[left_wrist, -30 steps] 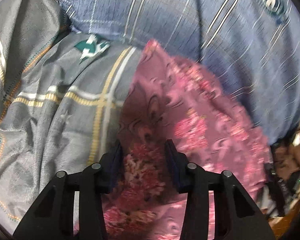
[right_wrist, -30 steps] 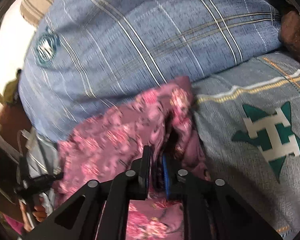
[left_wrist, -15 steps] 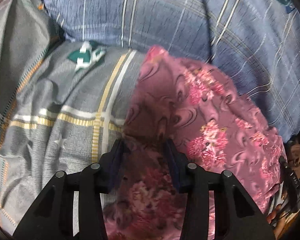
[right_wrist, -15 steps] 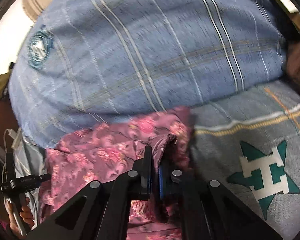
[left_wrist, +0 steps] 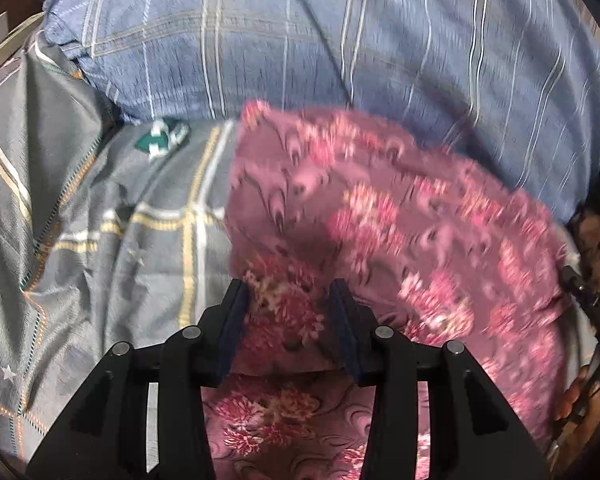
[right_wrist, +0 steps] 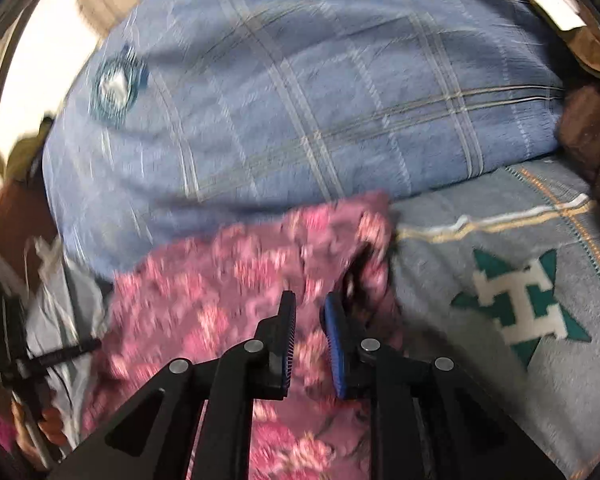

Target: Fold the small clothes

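One small garment is in play: a pink floral cloth (left_wrist: 380, 216), lying rumpled on a grey checked bedsheet (left_wrist: 140, 240) just in front of a large blue checked pillow (left_wrist: 340, 40), its far edge touching the pillow's base. In the right wrist view the same cloth (right_wrist: 220, 288) spreads to the left of a green star motif (right_wrist: 520, 304) printed on the sheet.

The left gripper (left_wrist: 290, 300) holds a bunched fold of the cloth between its jaws, which stand at a middling width with fabric filling the gap between them. The right gripper (right_wrist: 310, 312) has its jaws narrow and opening; cloth lies between and under them, but the pads appear no longer to press on it, though blur makes this uncertain.

The cloth looks thin, light and entirely limp. It drapes, creases and sags wherever it is unsupported, so it will likely not keep a shape by itself. It seems neither fragile nor slippery, yet a pinch taken in the middle gathers several layers at once, as the left grip shows. A cleaner hold would probably be at a hem or corner, one gripper at each end of the same edge, keeping that edge taut so the fold lands flat on the soft, yielding bed.
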{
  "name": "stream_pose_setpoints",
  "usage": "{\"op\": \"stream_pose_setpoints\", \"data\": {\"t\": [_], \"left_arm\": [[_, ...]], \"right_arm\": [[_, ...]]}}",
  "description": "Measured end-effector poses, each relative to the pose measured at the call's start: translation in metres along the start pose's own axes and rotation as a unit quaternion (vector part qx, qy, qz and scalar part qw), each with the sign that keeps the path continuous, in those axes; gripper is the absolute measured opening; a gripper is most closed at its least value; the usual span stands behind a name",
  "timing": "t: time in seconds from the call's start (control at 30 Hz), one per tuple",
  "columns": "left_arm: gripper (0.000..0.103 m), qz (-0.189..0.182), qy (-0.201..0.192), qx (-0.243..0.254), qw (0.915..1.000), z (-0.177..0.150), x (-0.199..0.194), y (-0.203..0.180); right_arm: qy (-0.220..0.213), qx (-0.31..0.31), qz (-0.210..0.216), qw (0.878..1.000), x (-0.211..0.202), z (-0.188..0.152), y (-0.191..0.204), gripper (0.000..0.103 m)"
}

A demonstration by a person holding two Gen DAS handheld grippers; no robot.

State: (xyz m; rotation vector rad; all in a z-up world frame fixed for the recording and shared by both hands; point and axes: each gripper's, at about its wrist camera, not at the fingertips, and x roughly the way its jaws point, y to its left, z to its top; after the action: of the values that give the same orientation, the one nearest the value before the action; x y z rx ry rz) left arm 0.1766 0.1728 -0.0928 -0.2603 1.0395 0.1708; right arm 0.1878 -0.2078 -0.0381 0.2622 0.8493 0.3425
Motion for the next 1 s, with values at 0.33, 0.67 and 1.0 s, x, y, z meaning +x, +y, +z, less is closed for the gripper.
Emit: {"op": "stream_pose_setpoints", "data": {"t": [0.33, 0.67, 1.0], "left_arm": [[0.045, -0.026, 0.019, -0.031, 0.999, -0.012, -0.007, 0.01], [0.058, -0.089, 0.051, 0.0, 0.9947, -0.105, -0.075, 0.056], [0.059, -0.104, 0.106, -0.037, 0.9882, -0.186, -0.092, 0.095]], "right_arm": [[0.01, 0.015, -0.009, 1.0, -0.017, -0.001, -0.004, 0.011], [0.05, 0.043, 0.022, 0.998, -0.119, -0.088, -0.055, 0.037], [0.1, 0.045, 0.022, 0.994, -0.174, -0.183, -0.067, 0.04]]}}
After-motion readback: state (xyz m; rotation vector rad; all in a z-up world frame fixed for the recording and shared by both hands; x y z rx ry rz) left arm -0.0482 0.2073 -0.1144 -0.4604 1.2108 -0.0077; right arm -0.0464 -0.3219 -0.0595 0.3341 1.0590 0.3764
